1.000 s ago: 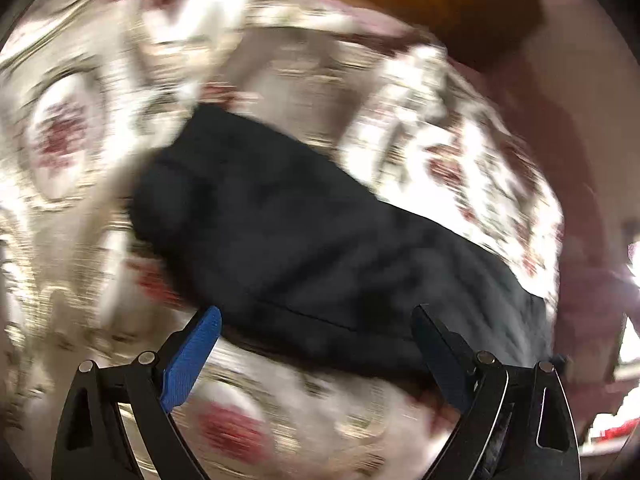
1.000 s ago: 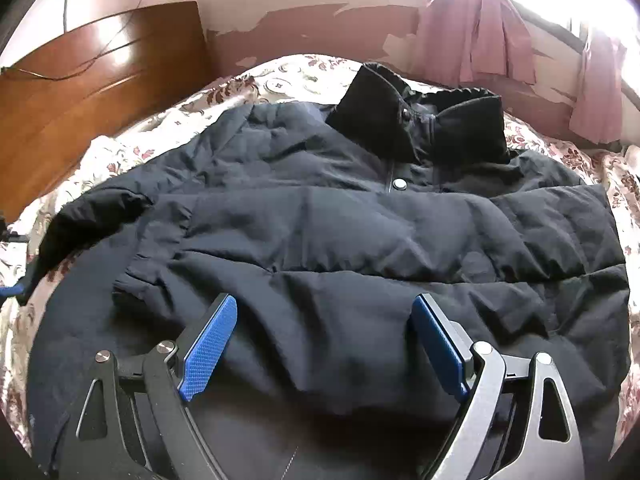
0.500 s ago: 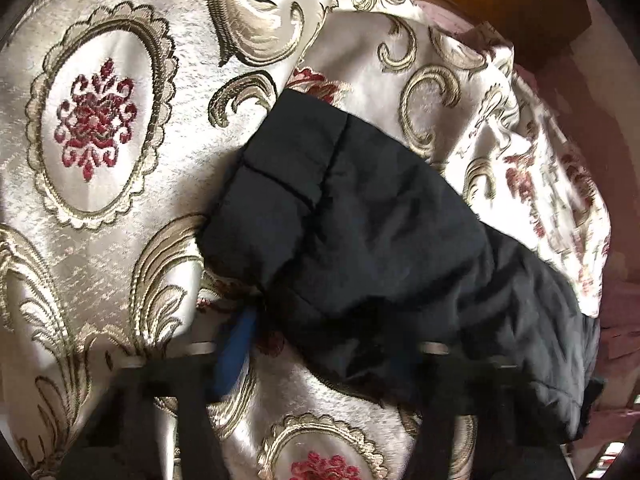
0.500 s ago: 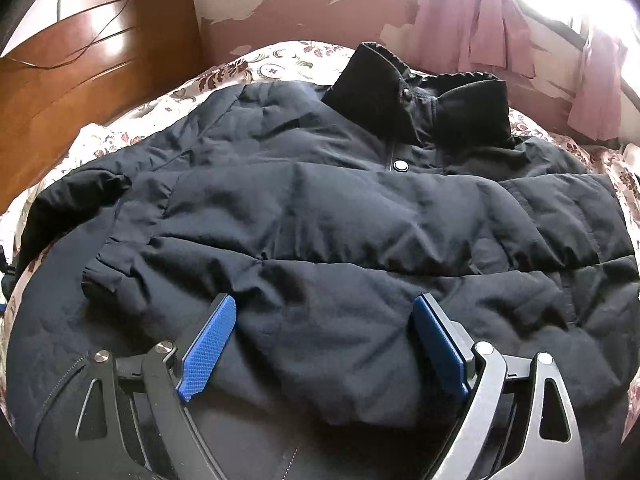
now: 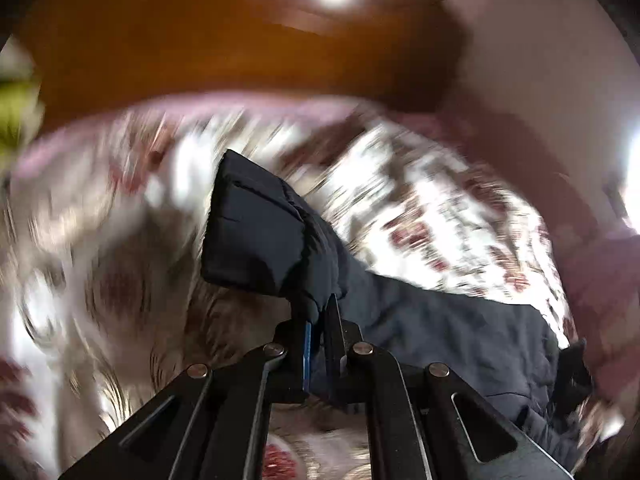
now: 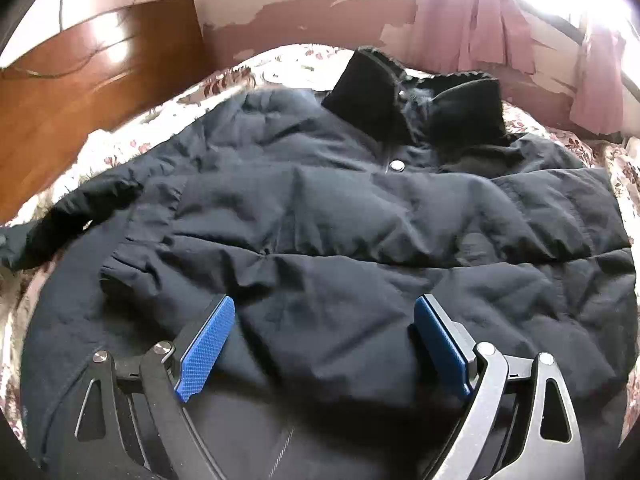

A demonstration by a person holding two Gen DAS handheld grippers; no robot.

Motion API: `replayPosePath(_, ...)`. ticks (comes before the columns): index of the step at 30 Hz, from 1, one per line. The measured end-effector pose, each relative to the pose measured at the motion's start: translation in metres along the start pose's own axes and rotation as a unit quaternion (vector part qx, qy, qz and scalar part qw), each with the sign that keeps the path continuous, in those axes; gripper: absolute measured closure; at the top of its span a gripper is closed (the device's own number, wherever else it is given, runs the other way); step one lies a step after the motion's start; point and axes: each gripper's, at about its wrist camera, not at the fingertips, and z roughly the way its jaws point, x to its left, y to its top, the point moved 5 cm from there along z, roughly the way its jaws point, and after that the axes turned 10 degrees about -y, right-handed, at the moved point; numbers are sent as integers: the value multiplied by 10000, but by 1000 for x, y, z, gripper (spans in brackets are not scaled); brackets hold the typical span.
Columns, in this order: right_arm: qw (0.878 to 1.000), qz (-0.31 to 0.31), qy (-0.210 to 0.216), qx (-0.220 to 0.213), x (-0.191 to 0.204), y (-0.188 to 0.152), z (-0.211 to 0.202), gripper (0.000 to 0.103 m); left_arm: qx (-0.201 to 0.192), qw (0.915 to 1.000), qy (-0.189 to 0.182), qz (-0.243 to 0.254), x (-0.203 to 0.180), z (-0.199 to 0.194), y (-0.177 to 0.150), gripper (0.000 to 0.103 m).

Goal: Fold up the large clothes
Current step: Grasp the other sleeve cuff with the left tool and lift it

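A large dark navy padded jacket [image 6: 360, 240] lies spread on the bed, collar [image 6: 416, 108] at the far side, one sleeve [image 6: 72, 220] stretched out to the left. In the left wrist view my left gripper [image 5: 320, 320] is shut on that sleeve [image 5: 272, 236] near its cuff, and the cuff end stands lifted above the bedspread. The picture around it is blurred. My right gripper [image 6: 324, 344] hangs open just over the jacket's lower front, blue pads wide apart, with no fabric pinched between them.
A patterned cream and red bedspread [image 5: 440, 216] covers the bed. A wooden headboard [image 6: 80, 100] stands at the left, a pink wall behind it. Pink curtains [image 6: 500, 20] hang at a bright window at the far right.
My left gripper closed on the sleeve near the cuff and rose with it, lifting the cuff off the bedspread. The right gripper stayed open over the jacket.
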Motion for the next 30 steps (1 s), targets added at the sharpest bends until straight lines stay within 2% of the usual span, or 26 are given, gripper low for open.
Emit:
replayPosePath(3,9999,84,31,-69,-9,1,-12,15,-361,9960,-297,765,-56,-30,16,98)
replayPosePath(6,9997,164,58,-143,-20,1,-25,15,-581,9850,-784,1420,-116,-60,22,98)
replayPosePath(9,9994,258,63,-224,-35,0,-40,15,-629,9683,-1372,1992,-176,-87,14,98)
replayPosePath(11,9990,328,54,-283,-48,-1,-49,15,-563,9534,-1783,2367,-216,-100,2,98)
replayPosePath(13,9987,409,31,-313,-62,-2,-56,15,-335,9368,-2186,2710,-255,-108,-17,98)
replayPosePath(18,9968,689,-115,-380,-107,-9,-73,15,246,8991,-2737,3408,-320,-109,-83,98)
replayPosePath(22,9953,862,-213,-389,-141,-16,-80,15,725,8767,-2998,3690,-346,-94,-142,98)
replayPosePath(24,9944,949,-221,-396,-155,-18,-82,15,941,8683,-3075,3777,-355,-89,-169,98)
replayPosePath(30,9837,1708,218,-511,-193,-28,-83,15,1667,8361,-3203,4129,-364,-66,-257,98)
